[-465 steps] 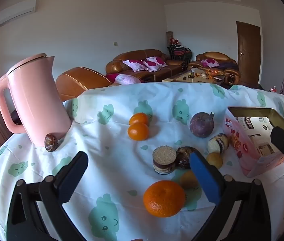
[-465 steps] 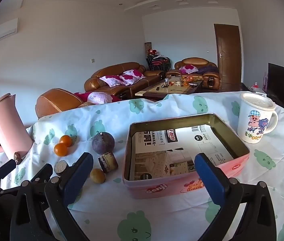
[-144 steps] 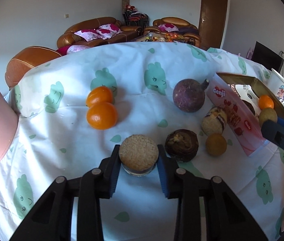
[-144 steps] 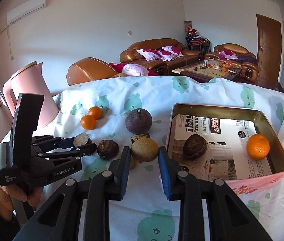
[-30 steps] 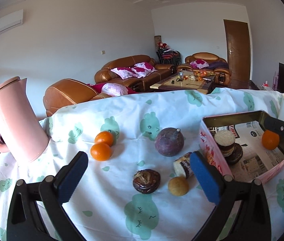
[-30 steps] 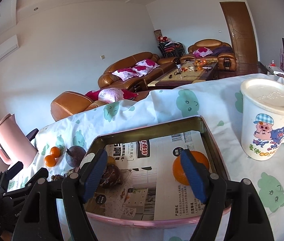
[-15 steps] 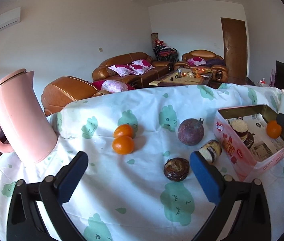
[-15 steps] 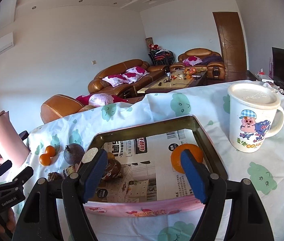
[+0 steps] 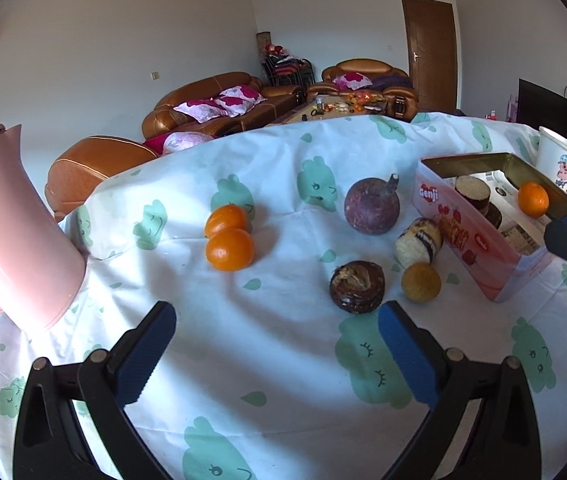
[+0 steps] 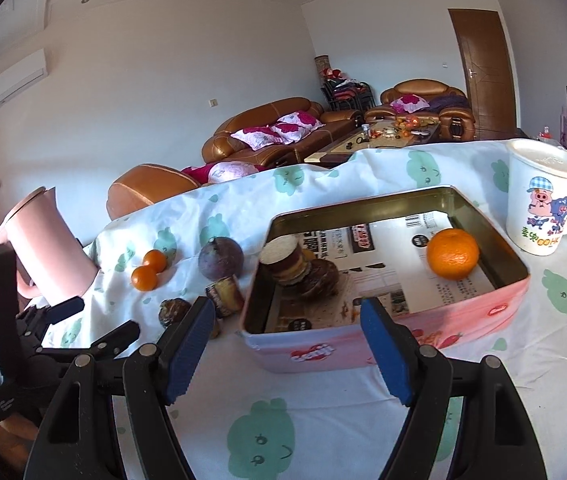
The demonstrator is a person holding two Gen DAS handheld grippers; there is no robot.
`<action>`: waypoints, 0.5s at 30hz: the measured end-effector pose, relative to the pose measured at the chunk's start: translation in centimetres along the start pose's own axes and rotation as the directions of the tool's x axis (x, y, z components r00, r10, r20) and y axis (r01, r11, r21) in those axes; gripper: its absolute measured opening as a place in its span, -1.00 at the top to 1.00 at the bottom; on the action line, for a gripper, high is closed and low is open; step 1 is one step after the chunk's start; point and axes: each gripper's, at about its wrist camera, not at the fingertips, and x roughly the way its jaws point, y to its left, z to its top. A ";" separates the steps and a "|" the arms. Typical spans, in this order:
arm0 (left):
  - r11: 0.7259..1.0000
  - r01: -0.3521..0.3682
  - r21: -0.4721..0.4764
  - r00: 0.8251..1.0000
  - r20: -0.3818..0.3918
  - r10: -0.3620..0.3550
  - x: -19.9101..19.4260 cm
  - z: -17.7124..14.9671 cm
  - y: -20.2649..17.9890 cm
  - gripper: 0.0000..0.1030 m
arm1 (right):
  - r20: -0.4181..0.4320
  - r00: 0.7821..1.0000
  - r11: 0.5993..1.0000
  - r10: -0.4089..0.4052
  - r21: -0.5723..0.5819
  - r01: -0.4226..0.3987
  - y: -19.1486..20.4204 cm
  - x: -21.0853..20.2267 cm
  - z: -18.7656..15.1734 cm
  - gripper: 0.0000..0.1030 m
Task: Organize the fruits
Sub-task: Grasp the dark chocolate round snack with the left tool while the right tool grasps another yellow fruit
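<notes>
Pink tin box (image 10: 387, 344) sits on the counter (image 9: 283, 360), lid off, paper-lined. Loaded so far: one orange (image 10: 452, 253) toward the right side of the box, and at the left end a small pile of dark round items topped by a pale-faced disc (image 10: 281, 249); exact count in the pile cannot be told.

Left outside, on the cloth just left of the box: two small oranges (image 9: 228, 245) touching each other, a large purple fruit (image 9: 371, 211) with a stem, a dark brown wrinkled item (image 9: 357, 287), a small yellow-brown fruit (image 9: 421, 282), and a striped cylindrical piece (image 9: 419, 242) lying beside the box wall. Judgement: a good half of the sorting remains.

Left tool (image 9: 277, 354): jaws wide apart, nothing between them, hovering above the cloth short of the brown item. Right tool (image 10: 287, 354): jaws also spread and empty, held over the near wall of the box.

Writing: box side reads "Genji" in the left view; liner paper carries print and a barcode, unreadable. White lidded mug (image 10: 541, 196) near the box's far right corner shows a cartoon pig and coloured characters, illegible. Pink kettle (image 9: 11, 232) at far left, unmarked.
</notes>
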 end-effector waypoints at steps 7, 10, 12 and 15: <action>0.996 0.061 0.065 0.997 -0.059 -0.057 2.7 1.7 -2.1 -0.58 | 0.004 0.999 0.998 0.037 -0.056 -0.037 1.3 -0.4 -0.3 -0.49; 0.992 0.100 0.071 0.990 -0.102 -0.093 4.0 2.2 -2.5 -0.47 | -0.005 0.999 0.998 0.043 -0.046 -0.044 1.0 -0.3 -0.2 -0.49; 0.991 0.117 0.070 0.985 -0.132 -0.107 4.8 2.4 -2.8 -0.38 | -0.011 0.999 0.998 0.045 -0.040 -0.046 0.9 -0.2 -0.1 -0.49; 0.985 0.156 0.069 0.976 -0.164 -0.143 5.4 2.4 -2.9 -0.10 | -0.023 0.999 0.998 0.043 -0.036 -0.044 0.7 0.1 -0.1 -0.49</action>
